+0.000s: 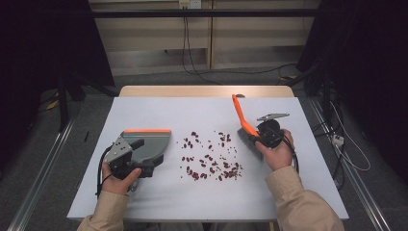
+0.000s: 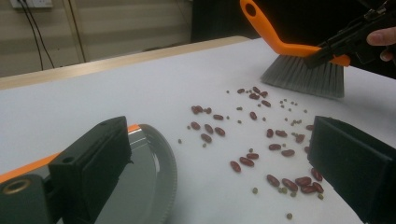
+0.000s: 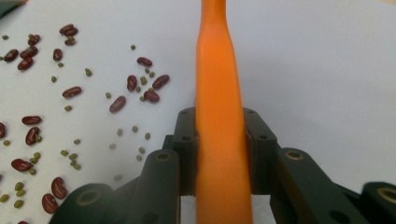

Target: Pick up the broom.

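Observation:
An orange-handled brush (image 1: 239, 113) with grey bristles (image 2: 303, 74) stands on the white table, right of a scatter of red beans and small green peas (image 1: 209, 156). My right gripper (image 1: 257, 136) is shut on the brush handle (image 3: 218, 70), which runs up between its pads. A grey dustpan (image 1: 149, 144) with an orange rim lies flat to the left of the beans (image 2: 261, 140). My left gripper (image 1: 129, 150) is at the dustpan's near left side. Its jaws stand wide open, one over the pan (image 2: 159, 172), with bare table and beans between them.
The white sheet (image 1: 159, 113) covers most of a wooden table (image 1: 202, 91). Cables hang at the wall behind and lie on the floor to the right. Beans (image 3: 46, 93) lie close to the brush's left side.

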`<state>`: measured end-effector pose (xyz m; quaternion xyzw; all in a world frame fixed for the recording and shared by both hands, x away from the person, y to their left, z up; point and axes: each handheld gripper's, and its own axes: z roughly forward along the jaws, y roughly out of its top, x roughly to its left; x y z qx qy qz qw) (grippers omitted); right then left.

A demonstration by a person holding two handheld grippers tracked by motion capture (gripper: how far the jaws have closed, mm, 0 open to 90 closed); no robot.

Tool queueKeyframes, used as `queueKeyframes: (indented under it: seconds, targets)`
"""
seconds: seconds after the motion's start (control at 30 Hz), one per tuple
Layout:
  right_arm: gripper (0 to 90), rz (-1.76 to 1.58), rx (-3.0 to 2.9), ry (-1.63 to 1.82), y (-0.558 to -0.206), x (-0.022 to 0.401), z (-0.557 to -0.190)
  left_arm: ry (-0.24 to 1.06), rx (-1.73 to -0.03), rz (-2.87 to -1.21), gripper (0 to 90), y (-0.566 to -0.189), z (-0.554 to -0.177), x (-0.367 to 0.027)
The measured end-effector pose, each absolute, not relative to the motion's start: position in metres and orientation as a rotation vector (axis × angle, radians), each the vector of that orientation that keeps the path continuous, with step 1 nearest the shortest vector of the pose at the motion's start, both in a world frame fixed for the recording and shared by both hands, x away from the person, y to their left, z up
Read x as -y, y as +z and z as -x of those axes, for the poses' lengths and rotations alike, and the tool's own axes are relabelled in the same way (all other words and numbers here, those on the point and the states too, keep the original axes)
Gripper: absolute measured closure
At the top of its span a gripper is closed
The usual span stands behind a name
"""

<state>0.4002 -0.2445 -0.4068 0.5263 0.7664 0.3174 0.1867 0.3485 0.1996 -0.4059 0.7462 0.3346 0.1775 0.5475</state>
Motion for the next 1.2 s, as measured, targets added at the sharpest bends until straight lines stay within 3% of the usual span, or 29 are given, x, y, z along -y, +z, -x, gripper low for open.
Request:
queueKeyframes:
  seconds: [1.2]
  targets:
    - [71.3,-1.267,-2.153,1.026,-0.406,0.223,-0.453,0.401,-0.812,-1.781,5.7,-0.414,-0.348,-0.213]
